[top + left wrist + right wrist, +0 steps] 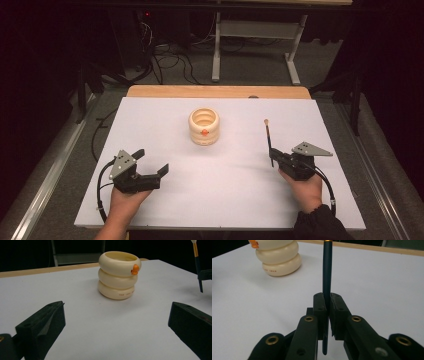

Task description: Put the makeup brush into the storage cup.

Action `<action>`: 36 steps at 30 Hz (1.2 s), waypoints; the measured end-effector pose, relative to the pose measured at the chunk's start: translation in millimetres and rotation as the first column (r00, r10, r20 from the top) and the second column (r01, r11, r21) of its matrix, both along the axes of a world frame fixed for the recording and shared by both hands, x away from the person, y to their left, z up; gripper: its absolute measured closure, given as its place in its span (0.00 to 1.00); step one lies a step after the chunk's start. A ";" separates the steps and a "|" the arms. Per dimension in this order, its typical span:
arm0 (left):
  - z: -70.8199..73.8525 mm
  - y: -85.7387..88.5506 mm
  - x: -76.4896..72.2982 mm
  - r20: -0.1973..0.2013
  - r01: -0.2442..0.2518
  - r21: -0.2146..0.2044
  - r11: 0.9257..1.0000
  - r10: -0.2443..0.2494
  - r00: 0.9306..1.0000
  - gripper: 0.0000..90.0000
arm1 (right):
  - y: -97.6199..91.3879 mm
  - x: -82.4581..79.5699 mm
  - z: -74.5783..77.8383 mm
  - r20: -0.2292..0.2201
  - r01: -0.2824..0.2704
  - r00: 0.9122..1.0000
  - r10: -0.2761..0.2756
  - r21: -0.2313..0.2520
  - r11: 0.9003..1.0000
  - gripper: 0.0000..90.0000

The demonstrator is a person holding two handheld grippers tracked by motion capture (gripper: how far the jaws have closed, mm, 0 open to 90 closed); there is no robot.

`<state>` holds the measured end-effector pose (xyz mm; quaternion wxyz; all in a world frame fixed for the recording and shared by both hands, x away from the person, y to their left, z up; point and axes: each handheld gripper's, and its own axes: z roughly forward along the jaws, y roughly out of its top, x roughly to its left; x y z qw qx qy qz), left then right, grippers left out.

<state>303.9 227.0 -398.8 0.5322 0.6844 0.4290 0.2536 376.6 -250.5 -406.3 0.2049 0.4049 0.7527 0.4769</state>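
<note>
Right gripper [276, 159] pinches dark brush [269, 141], long axis toward desk's far edge; ringed cream holder [204, 127] lies far-left, nearer it than the spread left gripper [150, 162].

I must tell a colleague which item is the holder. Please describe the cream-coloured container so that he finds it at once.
On the white table, look at the middle of the far half. The cream container stands upright and open-topped there, apart from both grippers. Its body looks like three stacked rings, with a small orange mark on its side.

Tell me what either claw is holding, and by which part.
Right claw grips the slim dark brush low on its handle; left claw is open, holding nothing.
</note>
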 end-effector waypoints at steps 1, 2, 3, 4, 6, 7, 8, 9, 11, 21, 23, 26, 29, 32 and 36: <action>0.2 0.3 -0.1 0.001 0.000 0.000 1.000 0.000 1.000 0.02 | -0.2 -0.3 0.3 0.002 0.002 1.000 -0.002 0.006 1.000 0.96; 0.7 0.7 -0.4 0.004 -0.002 -0.002 1.000 0.002 1.000 0.02 | -0.1 -1.1 0.5 0.013 0.006 1.000 -0.007 0.012 1.000 0.96; 0.7 0.7 -0.4 0.004 -0.002 -0.002 1.000 0.002 1.000 0.02 | -0.1 -1.1 0.5 0.013 0.006 1.000 -0.007 0.012 1.000 0.96; 1.1 1.2 -0.6 0.006 -0.003 -0.002 1.000 0.003 1.000 0.02 | -0.2 -1.8 0.5 0.030 0.008 1.000 -0.009 0.009 1.000 0.96; 1.4 1.5 -0.7 0.006 -0.003 -0.002 1.000 0.003 1.000 0.02 | 0.2 -2.7 0.4 0.038 0.011 0.999 -0.012 0.019 1.000 0.96; 1.5 1.5 -0.8 0.007 -0.003 -0.002 1.000 0.003 1.000 0.02 | 0.3 -2.9 0.5 0.043 0.013 0.999 -0.014 0.020 1.000 0.96; 1.6 1.5 -0.8 0.006 -0.003 -0.001 1.000 0.003 1.000 0.02 | 0.5 -3.2 0.5 0.050 0.014 0.999 -0.015 0.019 1.000 0.96; 1.7 1.4 -0.9 0.007 -0.003 -0.001 1.000 0.003 1.000 0.02 | 0.8 -3.6 0.7 0.053 0.015 0.998 -0.016 0.021 1.000 0.96; 1.7 1.1 -0.7 0.005 -0.002 0.000 1.000 0.002 1.000 0.02 | 1.4 -4.1 1.0 0.058 0.012 0.998 -0.014 0.022 1.000 0.96; 0.1 0.4 0.7 -0.006 0.005 0.008 1.000 -0.005 1.000 0.02 | 1.8 -6.4 2.9 0.089 0.015 0.996 -0.016 0.015 1.000 0.96; -0.5 0.6 1.2 -0.009 0.004 0.009 1.000 -0.004 1.000 0.02 | 2.1 -6.8 3.5 0.095 0.015 0.995 -0.016 0.016 1.000 0.96; -0.4 0.2 2.8 -0.013 0.004 0.009 1.000 -0.004 1.000 0.02 | 2.4 -7.5 4.2 0.102 0.013 0.995 -0.014 0.011 1.000 0.96; 4.9 -1.4 7.1 -0.012 -0.005 0.025 1.000 0.005 1.000 0.02 | 2.0 -8.8 5.1 0.104 0.012 0.994 -0.013 0.015 1.000 0.96; 10.1 -3.2 10.4 -0.010 -0.007 0.027 1.000 0.007 1.000 0.02 | 1.9 -9.4 5.5 0.111 0.010 0.994 -0.011 0.011 1.000 0.96; 19.7 -9.4 18.0 -0.004 -0.002 0.033 0.999 0.002 1.000 0.02 | 2.5 -10.0 6.4 0.118 0.012 0.993 -0.013 0.007 1.000 0.96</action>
